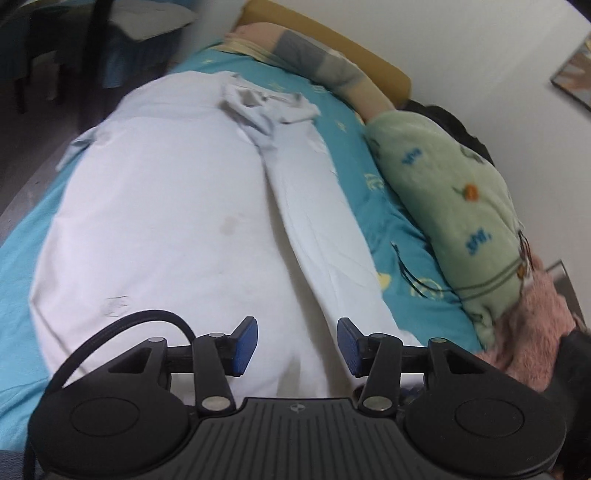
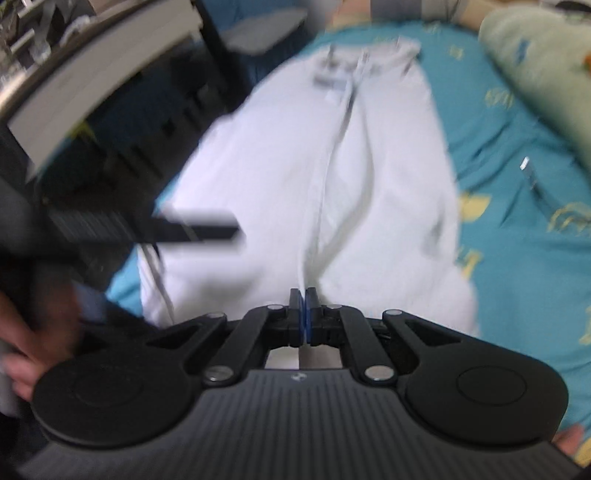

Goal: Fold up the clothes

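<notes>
A bed [image 1: 22, 266] with a teal patterned sheet fills both views, and everything else is placed against it. Pale trousers [image 1: 166, 221] lie spread along the middle of the bed, waistband at the far end with its fabric rumpled there, the two legs running back toward the cameras with a crease between them. Along the bed's right edge, beside the trousers but apart from them, sits a green fleece blanket [image 1: 454, 206] printed with small orange flowers; a pink fluffy cloth [image 1: 532, 332] lies just near its near end. At the head of the bed, beyond the waistband, a pink and grey bolster [image 1: 314, 59] rests against a mustard headboard [image 1: 332, 33].

The left tool [image 1: 297, 347] hangs over the near end of the trousers with its blue pads wide apart and nothing between them. The right tool [image 2: 305, 314] has its pads pressed together; white cloth lies right at the tips, but the blurred right wrist view does not show whether any fabric is pinched
</notes>
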Available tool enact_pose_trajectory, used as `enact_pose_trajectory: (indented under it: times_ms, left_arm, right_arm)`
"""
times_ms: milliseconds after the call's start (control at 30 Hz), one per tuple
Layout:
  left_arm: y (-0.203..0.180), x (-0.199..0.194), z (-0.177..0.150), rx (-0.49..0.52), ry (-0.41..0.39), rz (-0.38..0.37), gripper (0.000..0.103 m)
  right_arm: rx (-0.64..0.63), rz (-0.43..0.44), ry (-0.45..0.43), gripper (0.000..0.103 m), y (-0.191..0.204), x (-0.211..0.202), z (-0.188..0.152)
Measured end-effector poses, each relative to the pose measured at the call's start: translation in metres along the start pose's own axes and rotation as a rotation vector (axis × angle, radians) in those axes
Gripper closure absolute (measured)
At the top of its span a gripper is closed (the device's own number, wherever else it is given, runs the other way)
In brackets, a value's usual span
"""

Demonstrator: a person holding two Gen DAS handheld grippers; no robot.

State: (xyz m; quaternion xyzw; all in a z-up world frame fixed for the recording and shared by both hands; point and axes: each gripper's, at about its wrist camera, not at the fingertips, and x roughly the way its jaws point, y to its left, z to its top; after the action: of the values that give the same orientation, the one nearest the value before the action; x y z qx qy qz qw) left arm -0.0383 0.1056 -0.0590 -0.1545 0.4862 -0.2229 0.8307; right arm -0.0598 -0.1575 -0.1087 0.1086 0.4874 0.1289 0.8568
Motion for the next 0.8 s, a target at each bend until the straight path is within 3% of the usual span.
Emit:
enact_pose_trajectory:
  times_ms: [133, 200, 233, 267, 300, 333, 500, 667, 800]
  left_arm:
    - [-0.01, 0.021, 0.013, -0.067, 0.011, -0.012, 0.05]
    - [-0.015, 0.03, 0.019, -0.067, 0.005, -0.002, 0.046]
    - [-0.016, 0.034, 0.022, -0.061, 0.001, 0.006, 0.046]
    - [-0.017, 0.038, 0.026, -0.051, 0.0, 0.017, 0.046]
    - [-0.019, 0.044, 0.033, -0.04, 0.0, 0.03, 0.046]
    - [-0.02, 0.05, 0.04, -0.033, 0.0, 0.044, 0.046]
    - [-0.019, 0.089, 0.088, -0.04, -0.015, 0.119, 0.045]
    - [-0.011, 0.145, 0.138, -0.115, -0.06, 0.148, 0.032]
    - [-0.008, 0.201, 0.175, -0.206, -0.078, 0.169, 0.028]
  right_arm:
    - [0.032, -0.005, 0.057, 0.095, -0.005, 0.018, -0.003]
    - [0.027, 0.015, 0.042, 0.089, -0.007, 0.01, 0.002]
    - [0.019, 0.02, 0.018, 0.069, -0.006, 0.003, 0.005]
    - [0.011, 0.023, -0.011, 0.038, -0.006, -0.005, 0.007]
    - [0.003, 0.025, -0.04, 0.025, -0.005, -0.013, 0.009]
    - [0.004, 0.025, -0.073, 0.019, -0.005, -0.021, 0.013]
    - [0.044, -0.024, -0.227, 0.02, -0.018, -0.035, 0.055]
    - [0.175, -0.086, -0.392, 0.02, -0.055, -0.015, 0.096]
    - [0.172, -0.167, -0.394, 0.02, -0.081, 0.026, 0.099]
